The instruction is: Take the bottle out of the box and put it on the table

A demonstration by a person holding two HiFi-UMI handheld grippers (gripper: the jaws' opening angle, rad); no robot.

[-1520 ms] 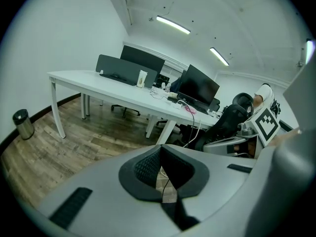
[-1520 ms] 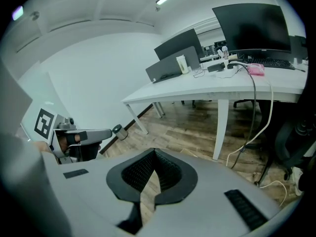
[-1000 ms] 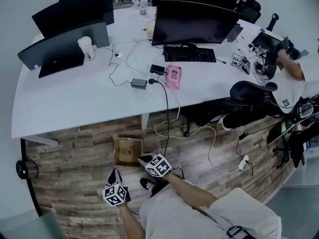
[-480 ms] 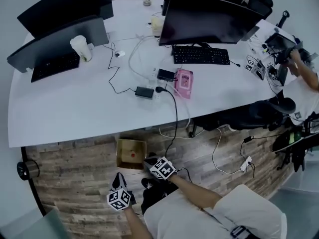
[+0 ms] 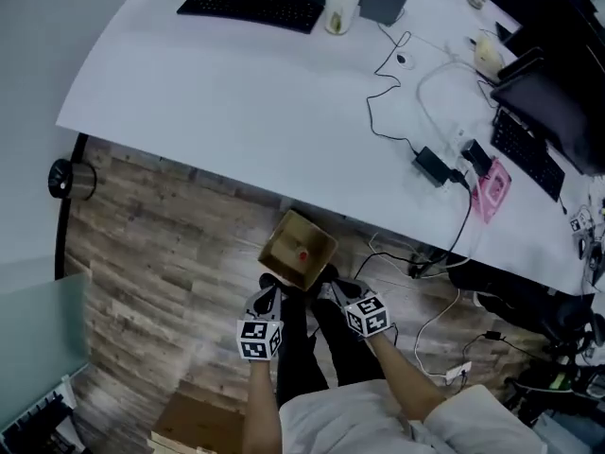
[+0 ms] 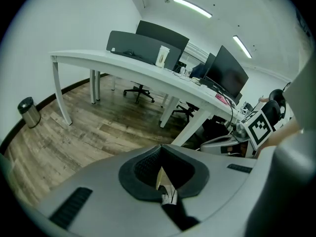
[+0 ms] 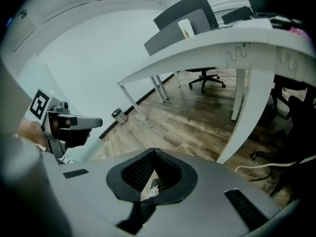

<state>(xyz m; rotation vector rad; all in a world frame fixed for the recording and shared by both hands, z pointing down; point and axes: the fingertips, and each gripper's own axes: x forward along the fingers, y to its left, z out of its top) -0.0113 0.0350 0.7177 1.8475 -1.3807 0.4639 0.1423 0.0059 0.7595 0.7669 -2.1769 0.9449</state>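
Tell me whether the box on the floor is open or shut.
Open: the head view looks into the box, a red spot visible inside.

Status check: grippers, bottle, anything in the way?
Left gripper and right gripper both shut on the box rim. Bottle inside the box, only its red cap showing. Nothing over it.

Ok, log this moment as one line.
left gripper: shut on box | right gripper: shut on box | bottle: inside box, untouched
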